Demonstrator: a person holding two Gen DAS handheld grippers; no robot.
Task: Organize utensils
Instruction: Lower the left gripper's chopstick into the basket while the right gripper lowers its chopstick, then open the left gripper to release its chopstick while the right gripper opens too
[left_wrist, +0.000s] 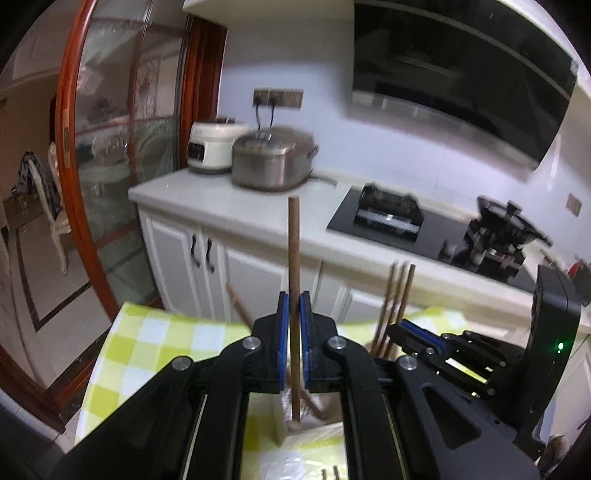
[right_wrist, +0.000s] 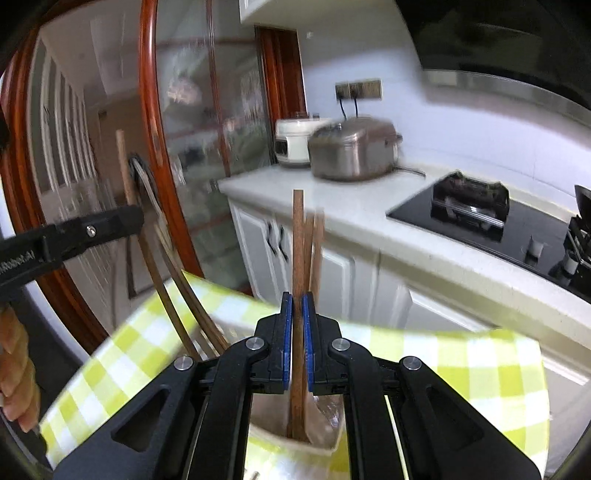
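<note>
My left gripper (left_wrist: 294, 301) is shut on a brown wooden chopstick (left_wrist: 294, 251) that stands upright, its lower end in a white holder compartment (left_wrist: 295, 428) on the checked table. My right gripper (right_wrist: 297, 301) is shut on another brown chopstick (right_wrist: 297, 240), upright, its lower end in a white holder (right_wrist: 295, 443) with several other chopsticks (right_wrist: 316, 251). In the left wrist view the right gripper (left_wrist: 413, 328) shows to the right, beside several standing chopsticks (left_wrist: 397, 295). In the right wrist view the left gripper's arm (right_wrist: 74, 232) shows at left with more sticks (right_wrist: 166, 280).
A yellow-and-white checked tablecloth (left_wrist: 147, 354) covers the table. Behind it stand a white counter (left_wrist: 229, 206), two rice cookers (left_wrist: 273, 158), a black hob (left_wrist: 388, 218) with a pot (left_wrist: 506, 221), and a range hood (left_wrist: 461, 81). A glass door with a red frame (left_wrist: 74, 147) is at left.
</note>
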